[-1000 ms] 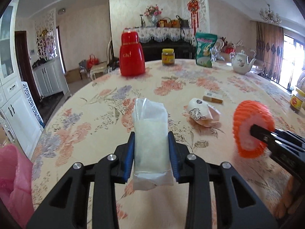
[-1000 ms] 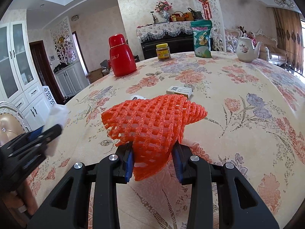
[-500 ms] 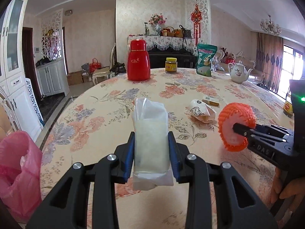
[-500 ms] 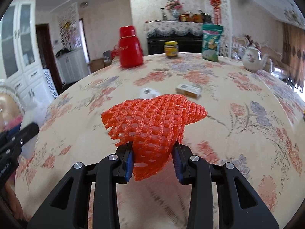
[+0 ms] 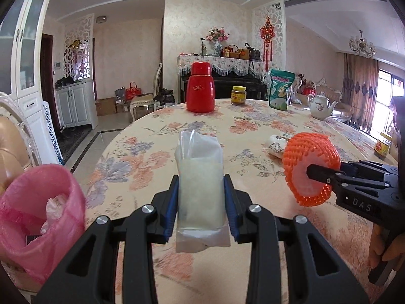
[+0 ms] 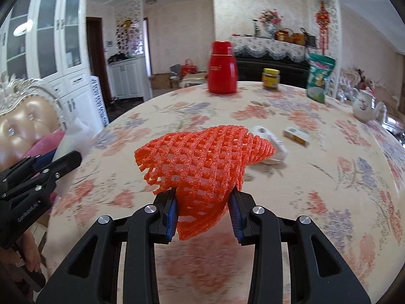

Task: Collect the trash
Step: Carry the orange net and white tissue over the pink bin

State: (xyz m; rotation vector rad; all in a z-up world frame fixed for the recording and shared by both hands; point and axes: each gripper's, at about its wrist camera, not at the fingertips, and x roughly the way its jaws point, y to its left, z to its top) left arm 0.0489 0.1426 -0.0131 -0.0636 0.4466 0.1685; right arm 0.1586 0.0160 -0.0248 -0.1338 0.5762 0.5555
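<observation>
My left gripper [image 5: 201,197] is shut on a clear plastic packet [image 5: 200,177] and holds it above the table's near edge. A pink trash bag [image 5: 38,223] hangs open at the lower left, with crumpled plastic inside. My right gripper [image 6: 203,210] is shut on an orange foam fruit net [image 6: 202,159]; it also shows in the left wrist view [image 5: 307,168]. A crumpled white wrapper [image 6: 272,147] and a small yellow box [image 6: 296,135] lie on the floral tablecloth [image 6: 329,177]. My left gripper shows in the right wrist view [image 6: 68,159], at the left.
At the table's far side stand a red thermos [image 5: 200,91], a yellow-lidded jar [image 5: 238,95], a green snack bag [image 5: 281,90] and a white teapot [image 5: 321,106]. Another jar [image 5: 383,147] sits at the right edge. A padded chair [image 6: 25,124] stands left of the table.
Both grippers have drawn back and swung left with their loads still held. The pink trash bag has come into the left wrist view and grown larger.
</observation>
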